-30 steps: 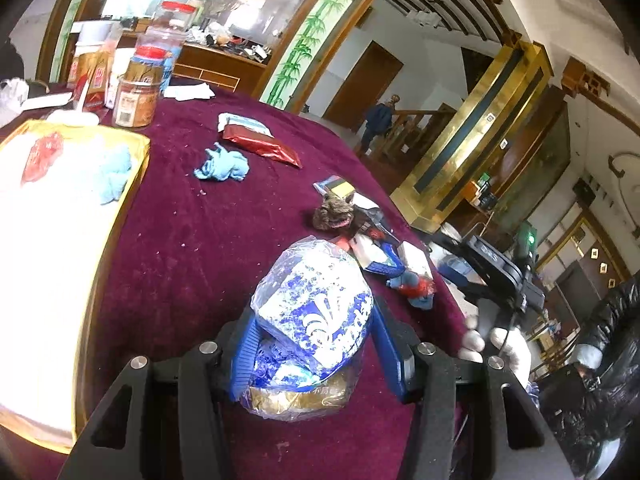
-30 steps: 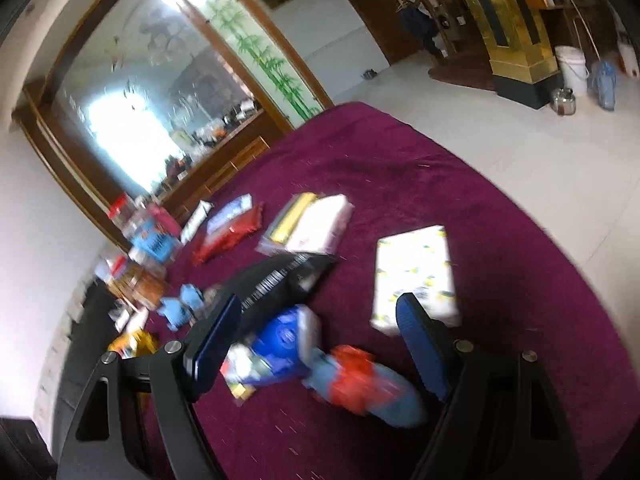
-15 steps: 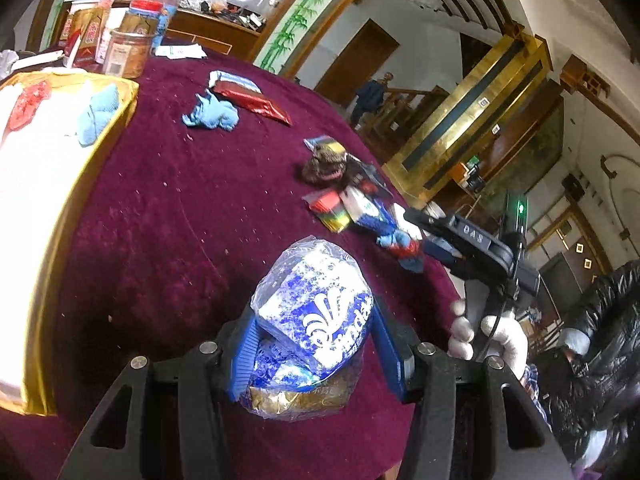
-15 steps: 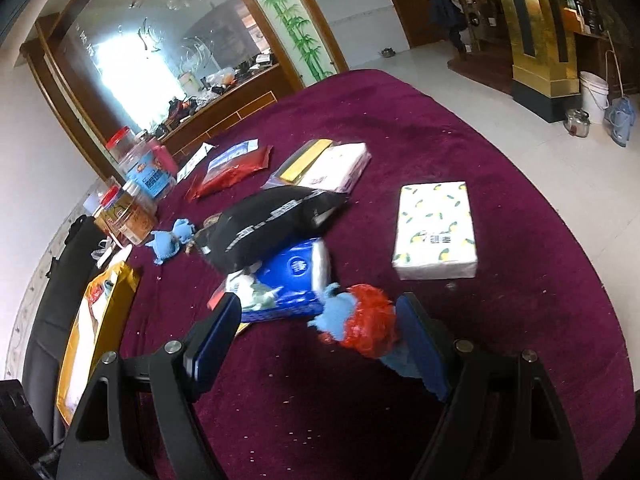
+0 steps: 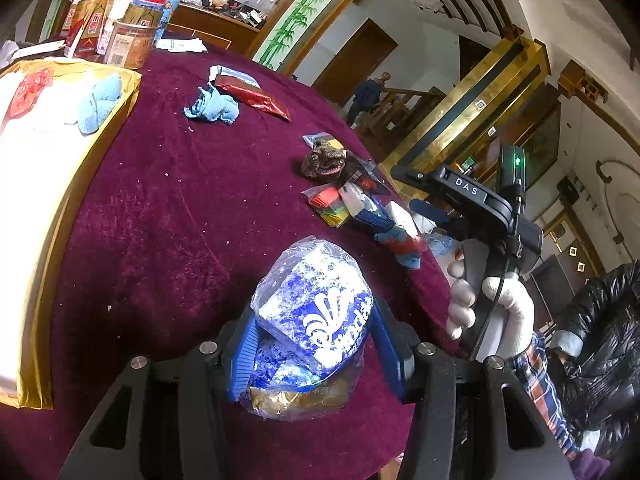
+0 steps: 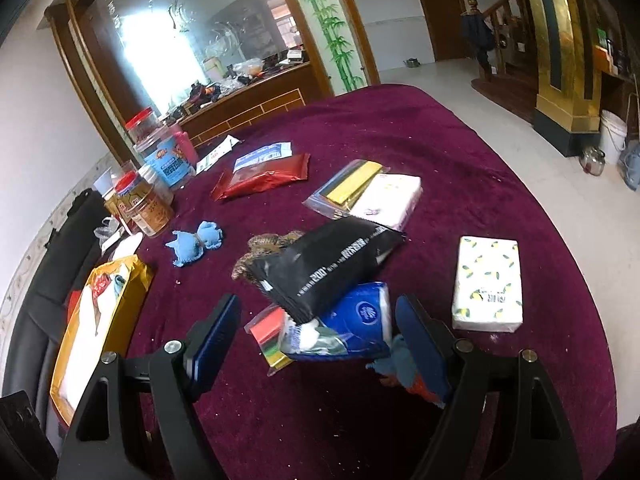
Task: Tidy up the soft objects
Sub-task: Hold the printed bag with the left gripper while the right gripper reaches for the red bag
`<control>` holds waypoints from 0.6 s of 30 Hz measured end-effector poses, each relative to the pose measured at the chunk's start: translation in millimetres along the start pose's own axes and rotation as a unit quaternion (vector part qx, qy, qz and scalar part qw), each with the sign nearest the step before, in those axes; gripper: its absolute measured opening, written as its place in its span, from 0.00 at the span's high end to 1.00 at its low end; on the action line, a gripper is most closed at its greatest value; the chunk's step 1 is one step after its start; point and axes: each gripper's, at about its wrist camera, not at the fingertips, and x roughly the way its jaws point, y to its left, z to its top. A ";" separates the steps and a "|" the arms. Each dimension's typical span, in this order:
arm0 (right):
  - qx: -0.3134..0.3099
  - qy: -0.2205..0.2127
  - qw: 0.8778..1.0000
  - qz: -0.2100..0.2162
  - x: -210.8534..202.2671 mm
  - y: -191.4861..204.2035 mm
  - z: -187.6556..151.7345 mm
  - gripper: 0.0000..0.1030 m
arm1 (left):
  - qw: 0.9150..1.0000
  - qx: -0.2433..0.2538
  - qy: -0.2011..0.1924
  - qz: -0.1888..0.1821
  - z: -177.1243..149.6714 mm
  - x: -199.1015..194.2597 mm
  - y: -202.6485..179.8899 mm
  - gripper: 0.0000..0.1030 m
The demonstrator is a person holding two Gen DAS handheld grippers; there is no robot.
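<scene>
Soft toys: two lie in the gold tray [image 5: 120, 112]; several remain on the desk [image 6: 460, 160]. Your left tool [image 5: 312, 344] grips a bagged tissue pack [image 5: 316, 312]; your right tool [image 6: 320, 328] is open, empty.

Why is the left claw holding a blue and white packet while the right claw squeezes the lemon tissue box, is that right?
Not quite. The right wrist view shows the right claw open; the lemon tissue box lies beside it, untouched. The left claw holds the blue and white packet.

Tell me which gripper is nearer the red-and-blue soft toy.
Right. The right gripper hangs over the pile with the red-and-blue soft toy against its right finger. The left gripper, shut on a blue-and-white bag, sits well short of it.
</scene>
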 end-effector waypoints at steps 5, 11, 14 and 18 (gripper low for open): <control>-0.008 0.002 1.000 -0.010 0.9 1.2 6.9 0.24 | 1.000 -0.003 0.003 -0.004 -1.1 1.5 3.5 0.46; -0.002 0.008 1.000 -0.026 2.6 -12.4 15.2 0.24 | 1.000 -0.007 0.010 -0.005 -2.3 6.6 6.4 0.46; 0.031 0.030 0.999 -0.027 19.4 -25.4 36.3 0.24 | 1.000 -0.006 0.018 -0.006 -5.0 10.1 4.6 0.46; 0.069 0.062 0.995 -0.044 55.7 -36.8 67.3 0.24 | 1.000 -0.001 0.020 -0.003 -5.1 10.9 2.2 0.46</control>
